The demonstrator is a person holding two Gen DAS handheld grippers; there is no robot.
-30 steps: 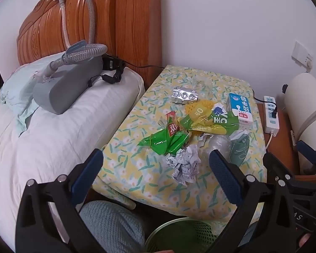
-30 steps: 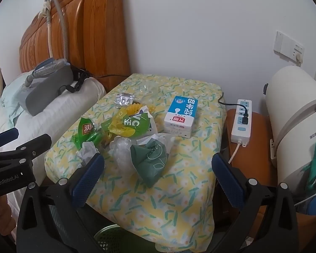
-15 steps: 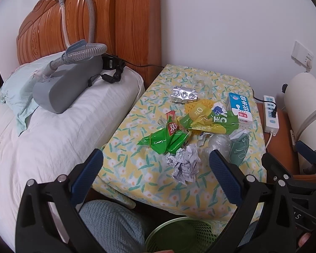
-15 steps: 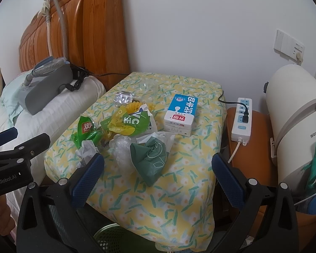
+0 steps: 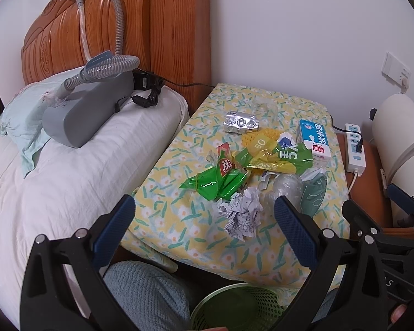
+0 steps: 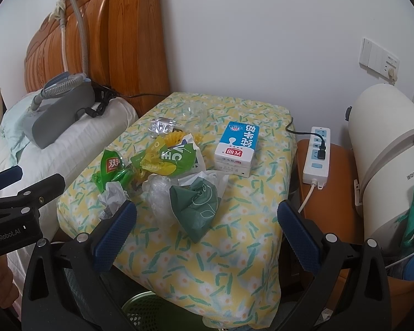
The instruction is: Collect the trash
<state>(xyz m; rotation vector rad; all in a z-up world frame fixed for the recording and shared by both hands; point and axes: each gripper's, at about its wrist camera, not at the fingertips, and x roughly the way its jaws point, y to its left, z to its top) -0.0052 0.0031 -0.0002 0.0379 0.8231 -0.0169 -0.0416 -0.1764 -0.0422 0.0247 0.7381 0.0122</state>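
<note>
Jaws: left gripper and right gripper both spread wide, empty
Green mesh waste basket: bottom centre, cut off by frame
Crumpled white paper ball: unobstructed, centre

My left gripper: black plastic frame, two angled arms, silver screws at the joints, dark blue textured pads on the fingers. My right gripper: same black frame, silver screws, blue dimpled pads. White "GenRobot.AI" lettering on the left unit's side, seen from the right wrist. Clothing: grey-blue knit fabric.
</note>
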